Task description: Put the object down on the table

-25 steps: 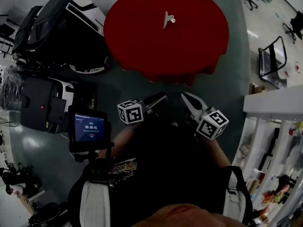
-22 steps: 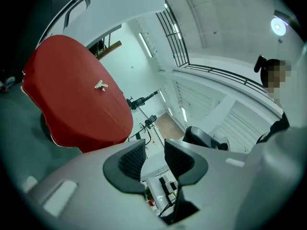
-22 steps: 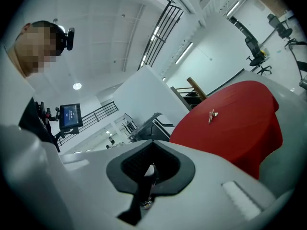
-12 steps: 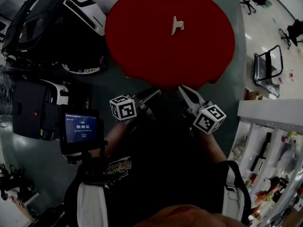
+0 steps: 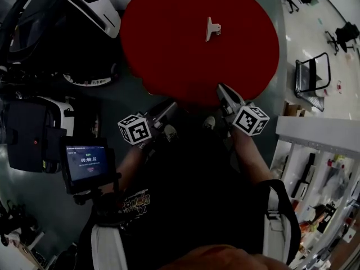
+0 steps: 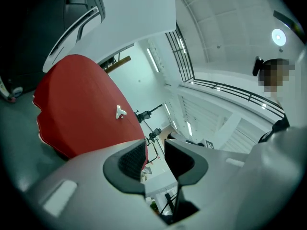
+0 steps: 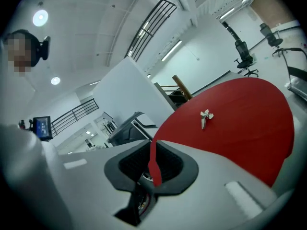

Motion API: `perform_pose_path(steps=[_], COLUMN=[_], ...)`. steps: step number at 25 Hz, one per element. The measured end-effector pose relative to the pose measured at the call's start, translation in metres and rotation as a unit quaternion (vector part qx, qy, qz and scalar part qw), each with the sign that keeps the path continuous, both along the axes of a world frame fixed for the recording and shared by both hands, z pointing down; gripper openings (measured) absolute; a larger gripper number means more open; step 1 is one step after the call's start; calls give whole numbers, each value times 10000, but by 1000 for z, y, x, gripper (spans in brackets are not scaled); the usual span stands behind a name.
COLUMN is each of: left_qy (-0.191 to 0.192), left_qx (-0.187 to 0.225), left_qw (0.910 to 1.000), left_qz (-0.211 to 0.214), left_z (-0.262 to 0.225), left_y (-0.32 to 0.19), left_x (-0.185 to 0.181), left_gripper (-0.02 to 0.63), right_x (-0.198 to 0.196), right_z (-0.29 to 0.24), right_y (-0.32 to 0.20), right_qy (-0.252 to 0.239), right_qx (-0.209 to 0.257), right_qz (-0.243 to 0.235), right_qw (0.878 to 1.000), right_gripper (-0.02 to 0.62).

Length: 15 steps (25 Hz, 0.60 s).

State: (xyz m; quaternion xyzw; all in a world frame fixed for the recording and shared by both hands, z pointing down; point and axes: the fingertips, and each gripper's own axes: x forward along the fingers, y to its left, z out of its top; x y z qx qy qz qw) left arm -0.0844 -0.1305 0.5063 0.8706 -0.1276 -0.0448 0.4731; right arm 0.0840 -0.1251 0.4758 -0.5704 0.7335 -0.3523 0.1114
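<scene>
On the one red table point(image 5: 169, 49) lies a single silver clip point(image 5: 212, 28)

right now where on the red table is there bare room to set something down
Table is nearly all bare; only the clip lies near its middle. Free: the wide left side, and the near strip between clip and edge. The floor to its left is crowded with black gear.

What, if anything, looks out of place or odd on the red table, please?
Nothing stands out. The clip lies alone on the table, well inside its edge. The red surface looks smooth, with no spill or damage visible.
</scene>
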Motion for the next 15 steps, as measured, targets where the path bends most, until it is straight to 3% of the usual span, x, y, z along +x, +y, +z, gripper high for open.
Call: perform_pose_path(steps=[8,15], left_qy=[-105,-367], left_qx=[-46,-48], left_qw=[9980,9887], left_qz=[-626,-1451], left_z=[3,4], left_y=[-16,-64], left_x=[-7,-31], left_gripper=[135,136], right_x=[154,188], right_z=[100,140], right_y=[-79,-201], right_qy=[-194,98], right_qx=[-1062,-1494], right_qz=[1251,960], right_qw=[9863,9841], right_gripper=[61,69])
